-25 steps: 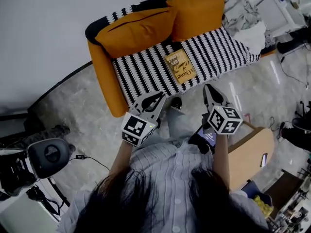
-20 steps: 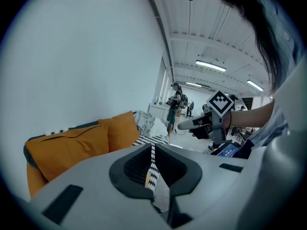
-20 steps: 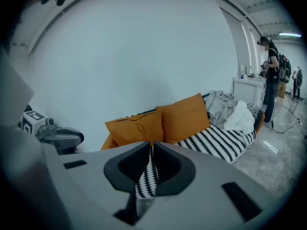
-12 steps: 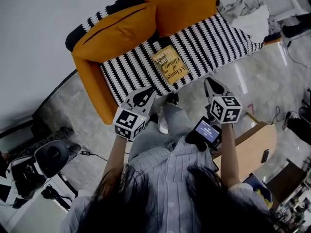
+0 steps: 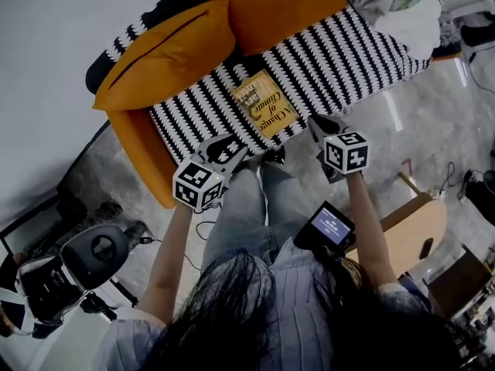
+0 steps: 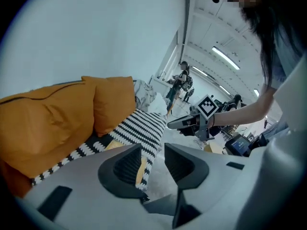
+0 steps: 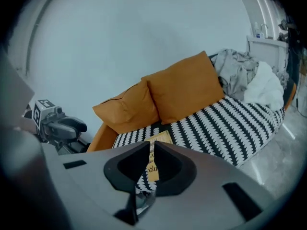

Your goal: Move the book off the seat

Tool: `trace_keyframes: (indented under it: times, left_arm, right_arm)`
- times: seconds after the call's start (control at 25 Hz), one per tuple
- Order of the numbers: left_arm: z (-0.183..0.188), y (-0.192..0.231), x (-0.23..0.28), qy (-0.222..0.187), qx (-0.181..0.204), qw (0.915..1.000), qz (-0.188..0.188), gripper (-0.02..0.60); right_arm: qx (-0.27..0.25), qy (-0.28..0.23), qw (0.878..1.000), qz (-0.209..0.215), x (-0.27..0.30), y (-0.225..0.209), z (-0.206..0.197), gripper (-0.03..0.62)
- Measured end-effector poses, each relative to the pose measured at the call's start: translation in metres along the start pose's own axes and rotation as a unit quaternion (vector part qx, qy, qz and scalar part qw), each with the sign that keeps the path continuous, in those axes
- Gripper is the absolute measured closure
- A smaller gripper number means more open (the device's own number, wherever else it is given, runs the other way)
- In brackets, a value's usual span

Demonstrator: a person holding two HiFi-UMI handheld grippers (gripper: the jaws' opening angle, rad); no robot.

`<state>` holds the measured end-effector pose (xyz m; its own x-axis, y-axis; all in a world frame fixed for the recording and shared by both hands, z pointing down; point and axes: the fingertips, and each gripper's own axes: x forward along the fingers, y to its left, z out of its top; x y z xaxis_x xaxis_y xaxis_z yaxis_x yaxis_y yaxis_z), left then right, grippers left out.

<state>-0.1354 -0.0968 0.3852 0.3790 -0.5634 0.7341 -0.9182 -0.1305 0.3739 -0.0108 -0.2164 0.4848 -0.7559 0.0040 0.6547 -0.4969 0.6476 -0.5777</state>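
The head view looks steeply down. Each gripper view looks along its jaws; all three share the striped sofa (image 5: pixel 348 60) ahead.

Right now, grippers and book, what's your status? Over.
Left gripper jaws just been opening, nothing between them. Right gripper shut, empty. Book flat on the striped seat, untouched. Nothing on top of it.

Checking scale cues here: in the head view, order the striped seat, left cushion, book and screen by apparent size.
1. Striped seat, largest.
2. Left cushion.
3. Book and screen look about alike. The screen is nearer the camera, so they stay unranked.
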Motion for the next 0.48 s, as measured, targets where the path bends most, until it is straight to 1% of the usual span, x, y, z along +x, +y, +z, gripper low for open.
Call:
trace_keyframes:
  times: [0.04, 0.08, 0.16, 0.28, 0.4, 0.48]
  left_arm:
    - [-0.001, 0.008, 0.007, 0.007, -0.012, 0.9999, -0.009, 0.435]
    - [-0.003, 0.018, 0.014, 0.014, -0.020, 0.9996, -0.013, 0.431]
    - [-0.008, 0.042, 0.031, 0.030, -0.022, 0.9992, -0.012, 0.430]
    - [-0.022, 0.084, 0.054, 0.072, -0.008, 0.9972, -0.017, 0.430]
    - [-0.041, 0.114, 0.075, 0.122, 0.005, 0.9917, -0.040, 0.430]
    - [-0.057, 0.129, 0.090, 0.146, 0.016, 0.9878, -0.050, 0.426]
  right_arm:
    - [0.012, 0.005, 1.000, 0.006, 0.012, -0.003, -0.003, 0.560]
    - [0.024, 0.009, 1.000, 0.010, 0.023, -0.007, -0.006, 0.559]
    - [0.049, 0.017, 0.999, 0.015, 0.048, -0.015, -0.013, 0.559]
    - [0.089, 0.037, 0.995, 0.018, 0.084, -0.021, -0.026, 0.559]
    - [0.133, 0.054, 0.990, 0.001, 0.106, -0.025, -0.048, 0.559]
    - [0.163, 0.065, 0.985, -0.005, 0.117, -0.030, -0.071, 0.559]
